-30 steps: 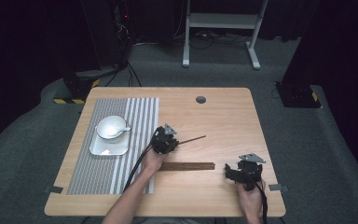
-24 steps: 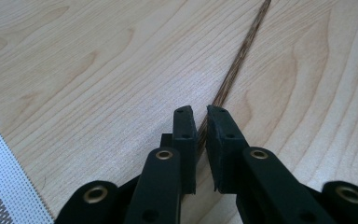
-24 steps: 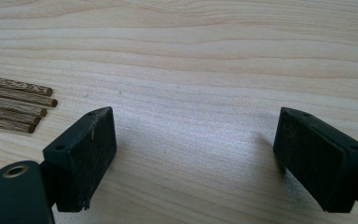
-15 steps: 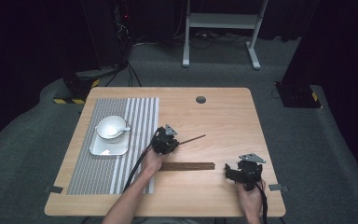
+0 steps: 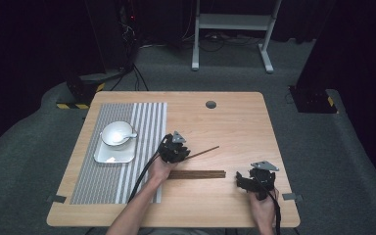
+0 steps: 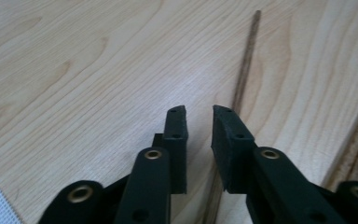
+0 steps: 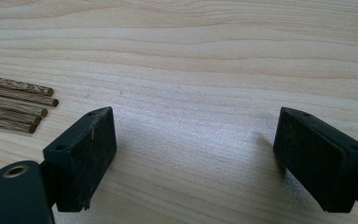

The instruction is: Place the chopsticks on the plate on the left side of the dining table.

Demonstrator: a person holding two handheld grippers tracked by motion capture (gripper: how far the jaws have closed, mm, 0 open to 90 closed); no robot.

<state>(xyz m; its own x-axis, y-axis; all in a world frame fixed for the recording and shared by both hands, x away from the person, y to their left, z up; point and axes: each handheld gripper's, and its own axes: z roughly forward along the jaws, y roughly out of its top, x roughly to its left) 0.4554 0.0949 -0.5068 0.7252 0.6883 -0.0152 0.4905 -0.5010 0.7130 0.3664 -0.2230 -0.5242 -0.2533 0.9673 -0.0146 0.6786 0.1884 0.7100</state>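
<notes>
Left gripper (image 6: 199,114) has just eased its jaws a crack apart over the single chopstick (image 6: 245,70) – nothing gripped – so it should lift straight off, mid-tabletop (image 5: 235,122), without nudging it.

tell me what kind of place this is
Probably a recording studio or lab, not a dining room: black curtains all round, a lone wooden table on grey floor, equipment stands behind, and a striped placemat with bowl and chopsticks.

left gripper (image 6: 199,109): fingers just been opening, narrow gap, nothing gripped | right gripper (image 7: 193,135): fingers wide apart
</notes>
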